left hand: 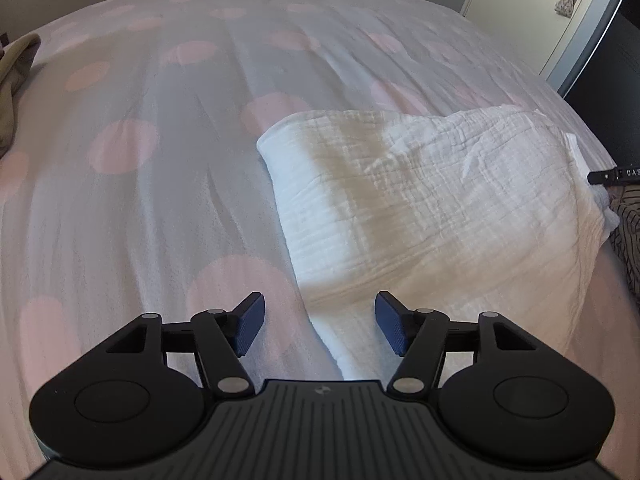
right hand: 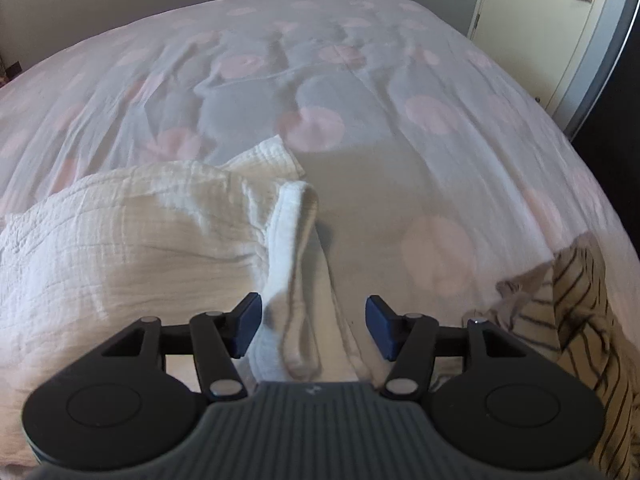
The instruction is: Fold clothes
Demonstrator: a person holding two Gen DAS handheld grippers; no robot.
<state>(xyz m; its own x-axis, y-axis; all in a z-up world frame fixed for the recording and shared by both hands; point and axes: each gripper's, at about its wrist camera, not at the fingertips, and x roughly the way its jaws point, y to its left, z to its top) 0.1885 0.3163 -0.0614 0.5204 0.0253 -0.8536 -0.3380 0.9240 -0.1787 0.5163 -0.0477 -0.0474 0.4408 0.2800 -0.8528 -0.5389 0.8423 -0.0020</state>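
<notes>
The left gripper (left hand: 320,322) is hovering with its jaws spread over the near left edge of a white crinkled garment (left hand: 432,200), which is lying folded on the pink-spotted bedspread (left hand: 140,184). The right gripper (right hand: 314,326) is also standing spread, a bunched fold of the same garment (right hand: 296,280) lying loose between its pads. A striped cloth (right hand: 576,304) is sitting near right.
</notes>
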